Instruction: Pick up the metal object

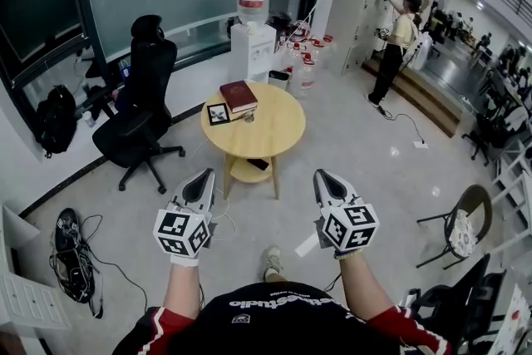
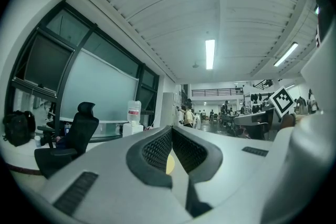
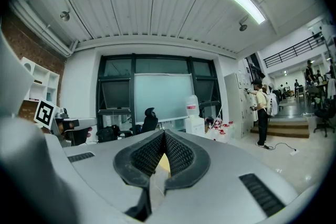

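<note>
A round wooden table [image 1: 274, 133] stands a few steps ahead of me. On it lie a dark red book [image 1: 238, 96], a small framed picture [image 1: 219, 114] and, between them, a small shiny item [image 1: 248, 116] that may be the metal object; it is too small to tell. My left gripper [image 1: 208, 173] and right gripper [image 1: 320, 174] are held level in front of my body, well short of the table. Both are shut and empty. In the left gripper view the left gripper [image 2: 171, 128] has its pads meeting at the tip; the right gripper [image 3: 164, 132] looks the same in its view.
A black office chair [image 1: 137, 116] stands left of the table and a water dispenser [image 1: 252, 37] behind it. A dark phone [image 1: 258, 165] lies on the table's lower shelf. Cables and a bag [image 1: 71, 249] lie on the floor at left. A folding chair [image 1: 461, 224] is at right; a person [image 1: 397, 37] stands far back.
</note>
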